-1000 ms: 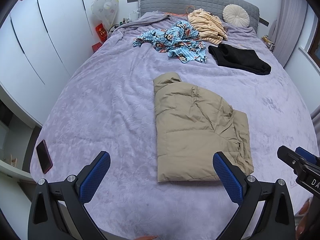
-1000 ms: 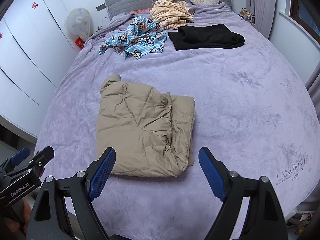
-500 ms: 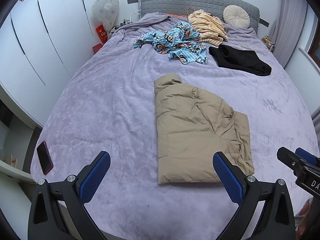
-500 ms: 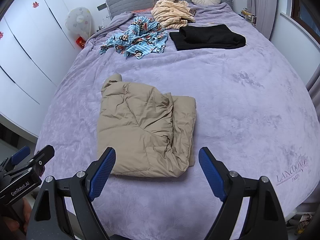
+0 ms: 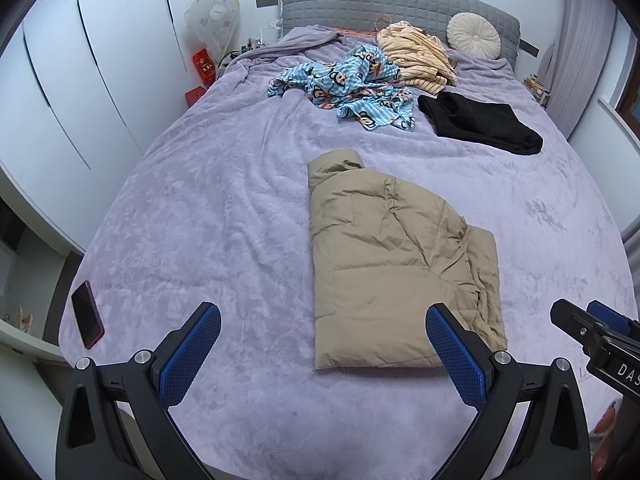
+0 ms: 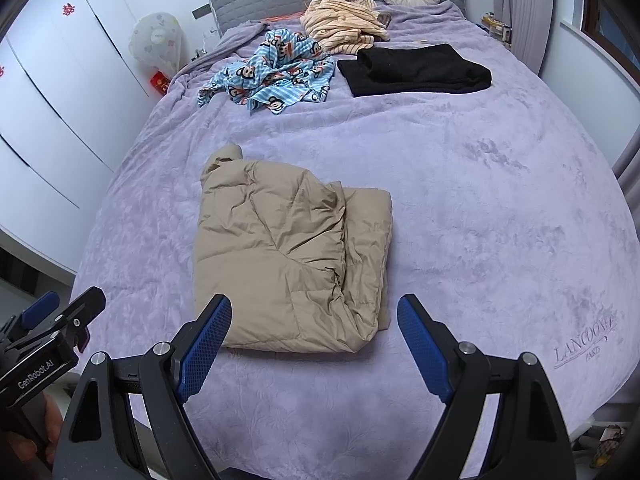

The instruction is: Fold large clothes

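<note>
A tan puffer jacket (image 5: 396,264) (image 6: 288,256) lies folded into a rough rectangle on the purple bedspread (image 5: 224,208) (image 6: 480,208), collar end towards the headboard. My left gripper (image 5: 320,316) hovers near the foot of the bed, open, with nothing between its blue pads; its right finger overlaps the jacket's near edge in the view. My right gripper (image 6: 314,314) is also open and empty, held just short of the jacket's near edge. Each gripper shows at the edge of the other's view.
Near the headboard lie a blue cartoon-print garment (image 5: 352,84) (image 6: 276,72), a striped cream garment (image 5: 416,56) (image 6: 344,24) and a folded black garment (image 5: 480,122) (image 6: 416,70). A phone (image 5: 87,314) rests at the bed's left edge. White wardrobes (image 5: 80,60) line the left side.
</note>
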A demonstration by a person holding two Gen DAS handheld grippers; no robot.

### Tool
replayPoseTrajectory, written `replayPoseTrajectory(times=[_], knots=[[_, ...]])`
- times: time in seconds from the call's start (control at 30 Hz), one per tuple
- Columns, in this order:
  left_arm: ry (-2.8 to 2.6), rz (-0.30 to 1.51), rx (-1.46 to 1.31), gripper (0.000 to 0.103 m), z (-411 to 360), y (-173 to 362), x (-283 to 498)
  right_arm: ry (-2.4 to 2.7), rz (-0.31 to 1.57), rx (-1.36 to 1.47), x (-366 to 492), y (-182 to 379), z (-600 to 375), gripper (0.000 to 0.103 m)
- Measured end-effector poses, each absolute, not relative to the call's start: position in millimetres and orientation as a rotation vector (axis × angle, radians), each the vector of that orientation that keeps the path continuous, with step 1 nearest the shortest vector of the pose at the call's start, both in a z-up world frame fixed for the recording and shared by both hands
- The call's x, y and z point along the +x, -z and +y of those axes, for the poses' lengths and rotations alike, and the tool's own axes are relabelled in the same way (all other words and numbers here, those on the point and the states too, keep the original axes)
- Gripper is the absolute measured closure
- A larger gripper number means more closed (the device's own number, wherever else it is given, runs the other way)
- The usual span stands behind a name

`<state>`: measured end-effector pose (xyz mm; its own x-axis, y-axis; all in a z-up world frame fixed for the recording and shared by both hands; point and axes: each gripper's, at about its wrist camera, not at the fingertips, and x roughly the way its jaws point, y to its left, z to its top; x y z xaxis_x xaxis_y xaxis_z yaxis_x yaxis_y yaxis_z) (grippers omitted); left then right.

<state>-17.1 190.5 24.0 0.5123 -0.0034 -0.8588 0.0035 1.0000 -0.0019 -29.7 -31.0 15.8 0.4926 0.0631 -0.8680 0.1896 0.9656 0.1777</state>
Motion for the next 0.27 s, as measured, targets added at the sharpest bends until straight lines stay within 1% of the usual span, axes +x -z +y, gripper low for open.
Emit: replayPoseTrajectory(times=[0.27], knots=[[0.004, 1.039, 0.000, 0.001, 188.3, -23.0, -16.2, 0.078, 1.061, 0.266, -31.4, -14.7, -30.9, 0.016]])
